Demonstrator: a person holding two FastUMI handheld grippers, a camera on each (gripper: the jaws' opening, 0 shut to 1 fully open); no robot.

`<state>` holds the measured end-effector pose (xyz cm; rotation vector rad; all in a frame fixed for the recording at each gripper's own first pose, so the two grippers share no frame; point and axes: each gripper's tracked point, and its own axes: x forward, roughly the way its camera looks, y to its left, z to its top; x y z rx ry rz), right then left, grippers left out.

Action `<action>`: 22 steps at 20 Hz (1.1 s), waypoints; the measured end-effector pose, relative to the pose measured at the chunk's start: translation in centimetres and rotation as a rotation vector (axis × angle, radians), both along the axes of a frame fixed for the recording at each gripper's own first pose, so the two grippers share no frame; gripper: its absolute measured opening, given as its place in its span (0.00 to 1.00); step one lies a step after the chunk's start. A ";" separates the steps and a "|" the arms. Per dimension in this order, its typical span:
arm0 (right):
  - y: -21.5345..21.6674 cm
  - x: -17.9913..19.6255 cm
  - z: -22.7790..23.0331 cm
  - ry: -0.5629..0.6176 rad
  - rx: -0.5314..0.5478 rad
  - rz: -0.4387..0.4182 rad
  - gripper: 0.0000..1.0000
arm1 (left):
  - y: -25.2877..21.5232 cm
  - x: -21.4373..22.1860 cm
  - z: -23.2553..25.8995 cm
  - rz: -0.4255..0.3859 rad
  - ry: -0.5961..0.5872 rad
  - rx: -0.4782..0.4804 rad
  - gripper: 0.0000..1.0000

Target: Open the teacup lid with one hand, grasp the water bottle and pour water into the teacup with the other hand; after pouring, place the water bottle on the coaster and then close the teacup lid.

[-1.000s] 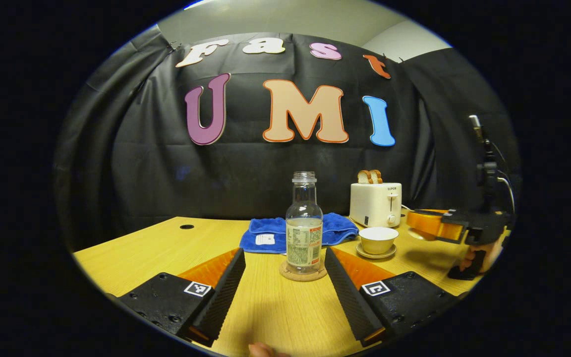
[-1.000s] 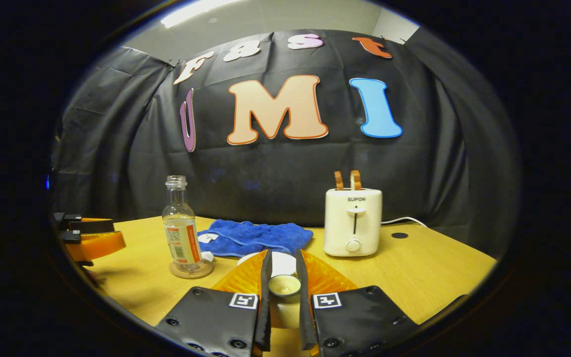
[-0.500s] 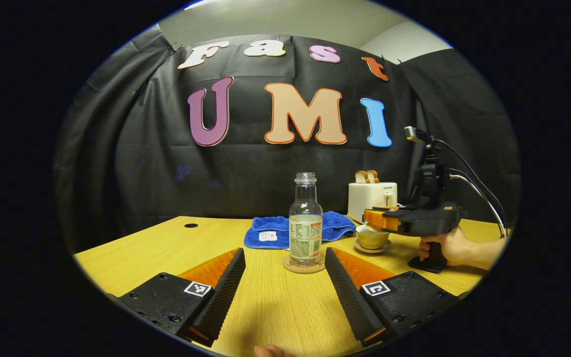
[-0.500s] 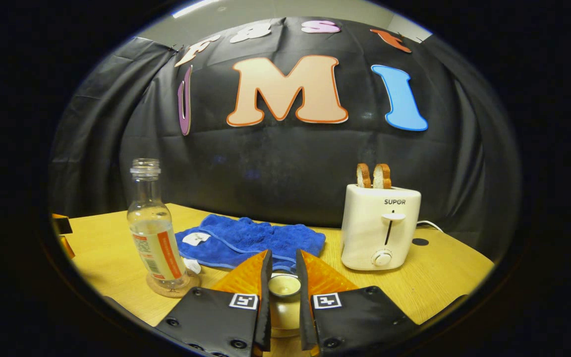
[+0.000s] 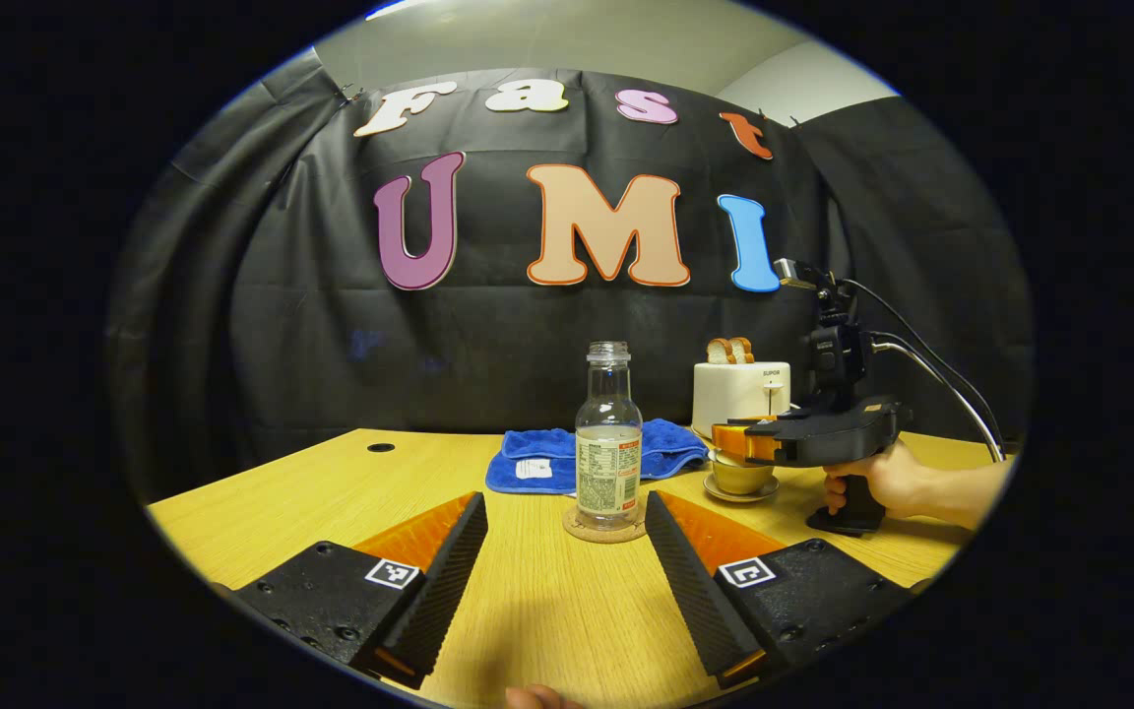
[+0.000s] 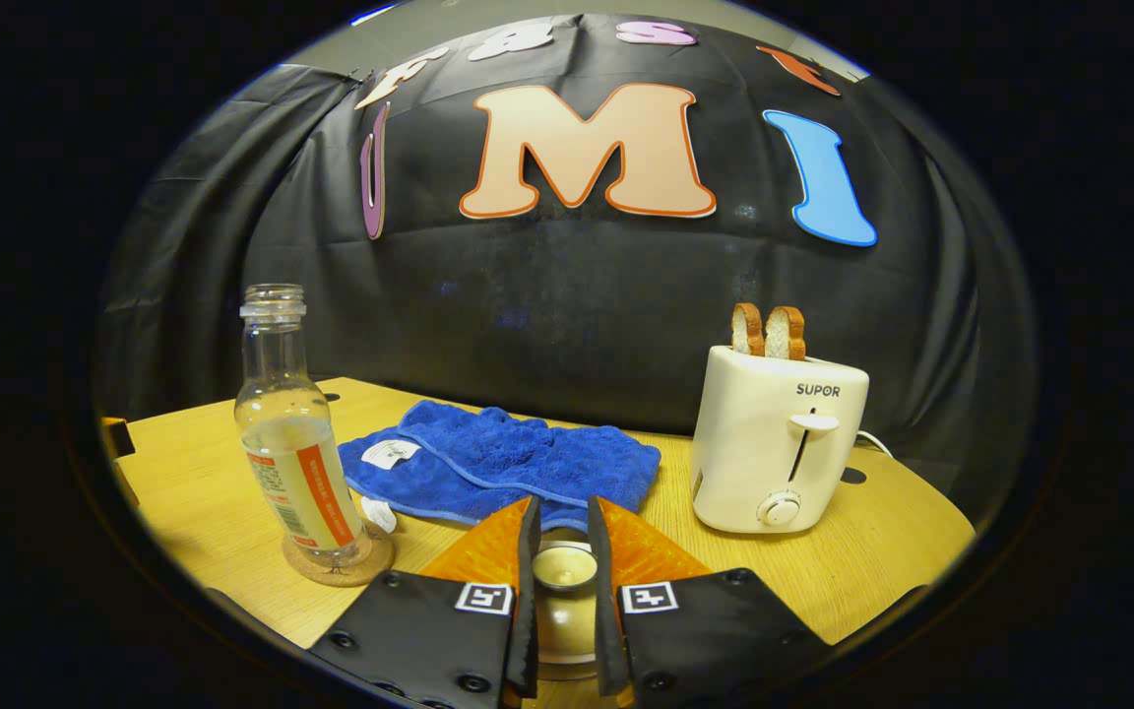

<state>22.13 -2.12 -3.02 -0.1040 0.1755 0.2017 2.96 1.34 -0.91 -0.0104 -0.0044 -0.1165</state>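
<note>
In the left gripper view the left hand-held gripper [image 5: 565, 576] sits released at the bottom, fingers spread wide on either side of the water bottle [image 5: 608, 445], which stands upright on its coaster [image 5: 603, 527] at centre — likely set down there now that pouring is over. Right of it, the right hand-held gripper [image 5: 730, 440] hangs over the teacup [image 5: 736, 478] on its saucer, clenched on the lid [image 6: 564, 568] by its knob, seemingly to seat it. Behind lie a blue towel [image 6: 508, 465] and, at right, a toaster [image 6: 776, 438] with bread — neither blocks the cup on the surface [image 5: 537, 620].
</note>
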 end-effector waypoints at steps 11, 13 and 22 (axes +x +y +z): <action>-0.8 -0.2 -0.4 0.027 0.055 -0.012 0.52 | 0.0 0.1 0.0 0.006 0.003 0.000 0.94; -1.7 -0.9 0.8 -0.010 0.091 -0.039 0.84 | 0.3 0.1 0.0 0.019 0.004 -0.001 0.94; -2.7 -8.9 3.2 -0.171 0.100 -0.190 0.98 | 0.3 0.4 -0.1 0.078 0.009 -0.001 0.95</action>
